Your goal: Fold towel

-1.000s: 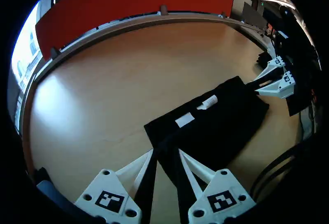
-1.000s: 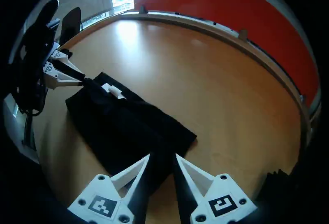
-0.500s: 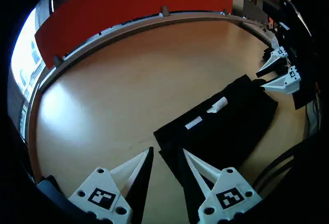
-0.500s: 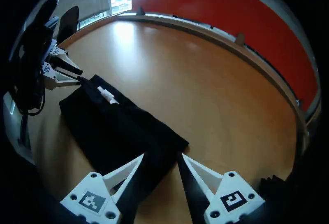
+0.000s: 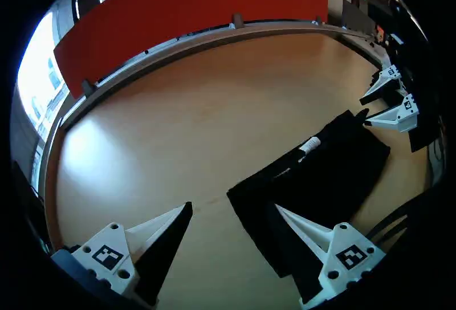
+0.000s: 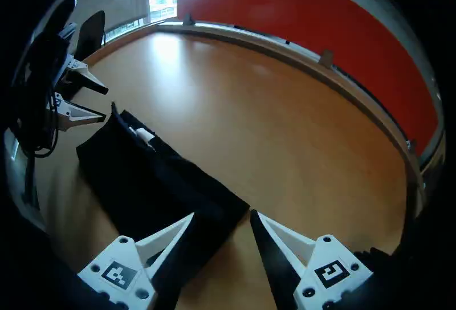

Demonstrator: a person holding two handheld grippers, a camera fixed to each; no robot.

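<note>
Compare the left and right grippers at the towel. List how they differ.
The left gripper has its jaws spread wide; the right gripper has them noticeably narrower. The left gripper sits at one end of the black towel, the right gripper at the opposite end. Both are open, neither pinching the towel.

The left claw is opening wide and releasing the black towel — the right claw is parting too — and both are drawing back as the towel is settling onto the desk.
</note>
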